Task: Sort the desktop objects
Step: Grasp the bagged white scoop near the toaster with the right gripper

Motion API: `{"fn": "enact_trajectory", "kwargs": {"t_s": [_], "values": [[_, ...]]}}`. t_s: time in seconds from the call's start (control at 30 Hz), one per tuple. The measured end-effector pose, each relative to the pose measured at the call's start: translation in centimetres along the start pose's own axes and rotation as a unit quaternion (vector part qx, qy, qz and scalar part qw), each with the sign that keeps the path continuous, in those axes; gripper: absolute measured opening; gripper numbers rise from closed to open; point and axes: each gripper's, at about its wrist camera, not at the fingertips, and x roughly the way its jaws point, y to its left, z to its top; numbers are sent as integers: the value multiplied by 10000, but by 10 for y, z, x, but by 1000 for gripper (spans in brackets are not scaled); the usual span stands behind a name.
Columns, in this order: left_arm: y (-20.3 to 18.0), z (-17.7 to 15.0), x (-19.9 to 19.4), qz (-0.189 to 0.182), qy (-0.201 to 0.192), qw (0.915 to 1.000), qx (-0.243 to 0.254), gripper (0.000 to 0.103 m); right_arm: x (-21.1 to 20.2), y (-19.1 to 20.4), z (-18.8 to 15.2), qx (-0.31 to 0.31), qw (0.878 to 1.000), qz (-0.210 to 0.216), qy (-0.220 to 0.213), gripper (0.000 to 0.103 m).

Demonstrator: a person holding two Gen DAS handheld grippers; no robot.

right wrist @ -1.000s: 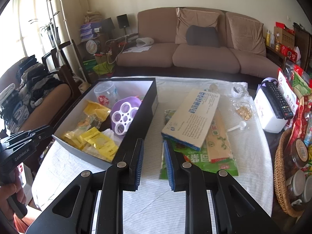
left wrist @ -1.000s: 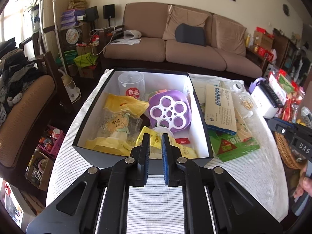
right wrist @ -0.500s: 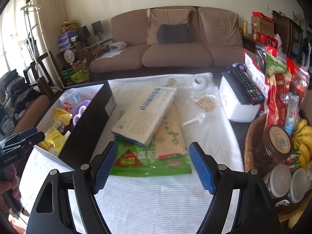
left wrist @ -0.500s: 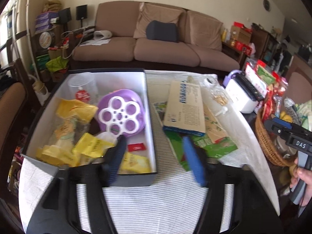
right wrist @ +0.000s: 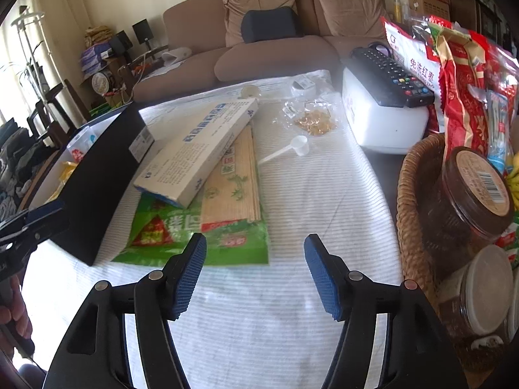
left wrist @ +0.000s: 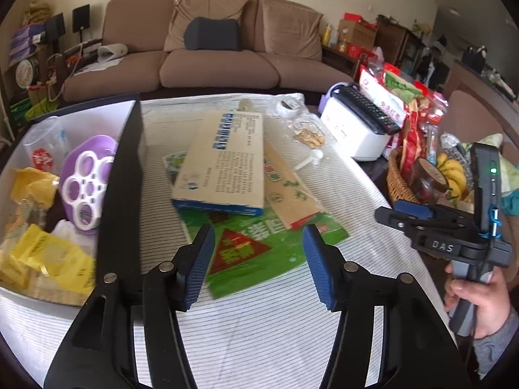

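Both claws empty at this point. Your left claw (left wrist: 258,261) stands parted, its jaws having just been opening, nothing between the pads; it hangs over the near edge of the green packet (left wrist: 259,243). Your right claw (right wrist: 254,274) is likewise spread, jaws just opened wider, only bare striped tabletop (right wrist: 292,324) under it, with the green packet's corner at its 11 o'clock. Progress, judged from what lies where: partly done. The black box (left wrist: 125,194), at 9 o'clock of the left claw, already holds yellow sachets (left wrist: 48,253), a purple perforated lid (left wrist: 86,184) and a clear cup (left wrist: 45,144). Left on the cloth is a stack at 12 o'clock: the white-and-blue carton (left wrist: 223,162) lies tilted on top, overlapping a bamboo-print packet (left wrist: 288,201), both resting on the green packet. Further out, at 1 o'clock, sit a white scoop (left wrist: 311,159), a clear bag of small yellow pieces (left wrist: 308,136) and a roll of tape (left wrist: 287,105). Whether the white appliance (left wrist: 353,133) with the remote (left wrist: 369,110) on it, or the wicker basket (right wrist: 412,214) of jars, belongs to the sort you cannot tell. The stack looks like the next candidate; the carton has to come off first.
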Motion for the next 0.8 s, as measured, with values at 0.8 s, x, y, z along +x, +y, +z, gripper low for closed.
{"fn": "enact_trajectory", "kwargs": {"t_s": [0.8], "values": [[3, -3, 63, -148, -40, 9995, -282, 53, 186, -39, 96, -44, 9955, -934, 124, 47]]}}
